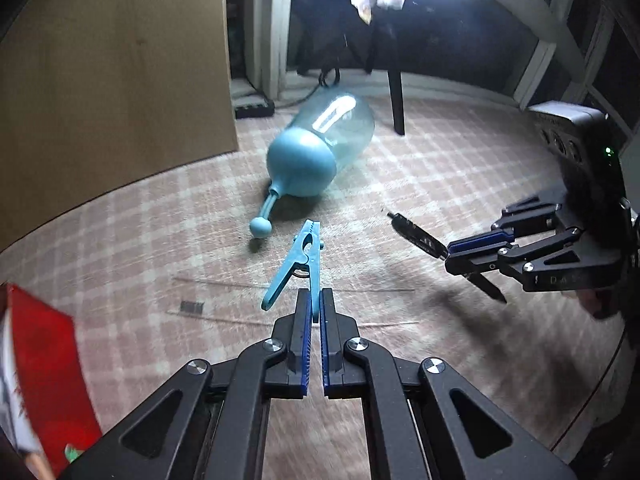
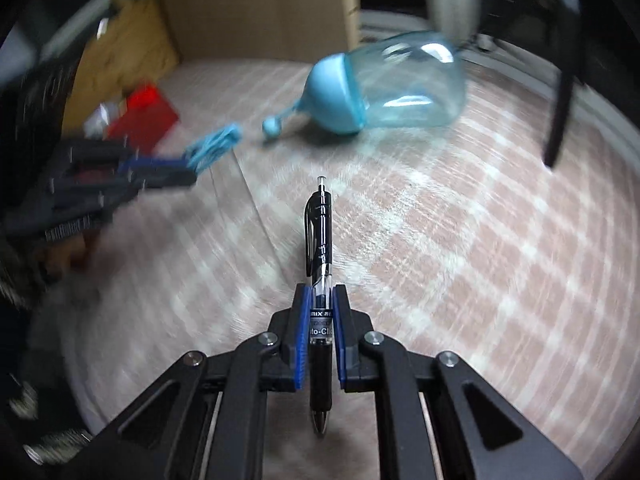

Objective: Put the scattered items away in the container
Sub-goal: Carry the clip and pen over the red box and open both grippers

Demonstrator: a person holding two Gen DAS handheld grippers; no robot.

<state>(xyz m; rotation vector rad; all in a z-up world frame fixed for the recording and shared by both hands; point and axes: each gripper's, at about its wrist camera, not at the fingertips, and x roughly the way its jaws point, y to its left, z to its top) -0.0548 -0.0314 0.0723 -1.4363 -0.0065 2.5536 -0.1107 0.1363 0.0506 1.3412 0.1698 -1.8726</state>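
My left gripper [image 1: 316,294] is shut on one leg of a light blue clothes peg [image 1: 294,258], which juts up and away from the fingertips above the rug. At the right edge of that view my right gripper [image 1: 449,259] is shut across a black click pen [image 1: 416,236]. In the right wrist view the pen [image 2: 320,240] runs lengthwise between the pads of the right gripper [image 2: 320,289], tip toward the camera. The left gripper [image 2: 191,171] shows blurred at the left with the peg [image 2: 216,144] in it.
A light blue transparent bottle [image 1: 320,148] with a knobbed cap lies on its side on the pink checked rug [image 1: 440,168]. A cardboard box [image 1: 112,72] stands behind it on the left. A red packet [image 1: 44,360] sits at the near left. A dark chair leg [image 1: 398,104] stands beyond.
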